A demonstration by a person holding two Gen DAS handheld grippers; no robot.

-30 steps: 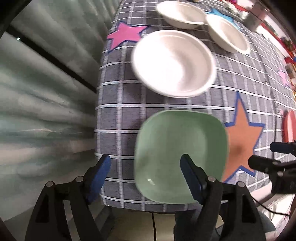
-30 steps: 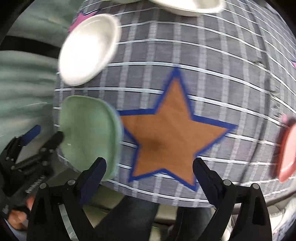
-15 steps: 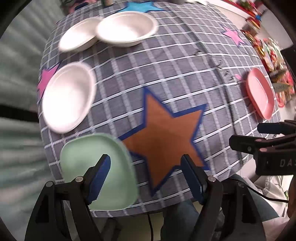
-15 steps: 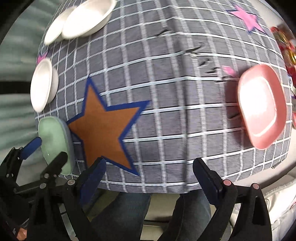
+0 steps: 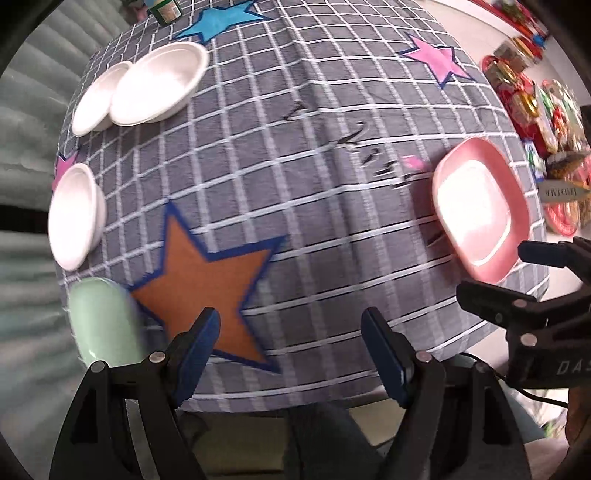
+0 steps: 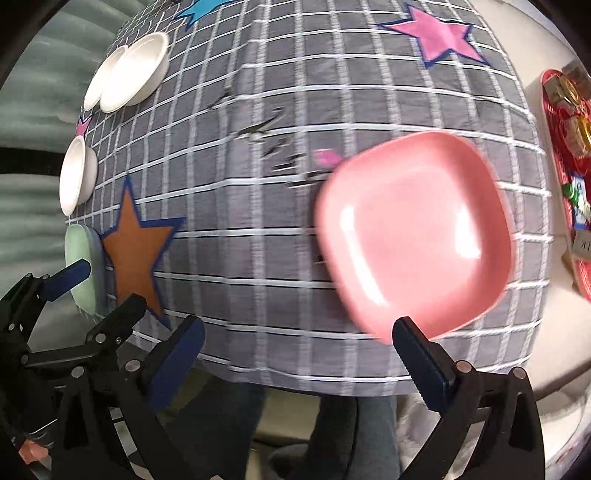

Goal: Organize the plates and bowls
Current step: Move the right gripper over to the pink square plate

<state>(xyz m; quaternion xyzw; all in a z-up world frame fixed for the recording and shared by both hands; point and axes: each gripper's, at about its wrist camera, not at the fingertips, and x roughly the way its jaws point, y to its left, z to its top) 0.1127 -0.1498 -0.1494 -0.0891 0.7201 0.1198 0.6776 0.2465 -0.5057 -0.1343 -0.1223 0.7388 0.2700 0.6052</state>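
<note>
The pink plate [image 6: 413, 243] lies flat on the grey checked tablecloth [image 6: 258, 184] near the table's right edge and close to its near edge, blurred in both views; in the left wrist view it [image 5: 480, 206] sits just beyond the other gripper's dark fingers. The right gripper [image 6: 299, 350] hangs over the near edge with its 2 blue-padded fingers spread wide and nothing between them; its right finger [image 6: 421, 362] overlaps the plate's near rim in the picture, though I cannot tell whether they touch. Across the cloth, the green plate [image 5: 103, 325] rests at the near left corner, beside the orange star [image 5: 207, 280] with its blue border. The left gripper [image 5: 291, 343] is likewise released and empty, its fingers parted over the near edge, the left one [image 5: 195, 347] in front of the star's lower points and just right of the green plate. Along the left edge, farther back, stands 1 white bowl [image 5: 74, 218], and toward the far left corner 2 more white bowls [image 5: 155, 85] sit together, one overlapping the other. A pink star [image 5: 436, 59] marks the far right part of the cloth and a blue star [image 5: 218, 22] the far edge. Red trays of packaged goods [image 6: 569, 158] lie on the floor beyond the right edge.
</note>
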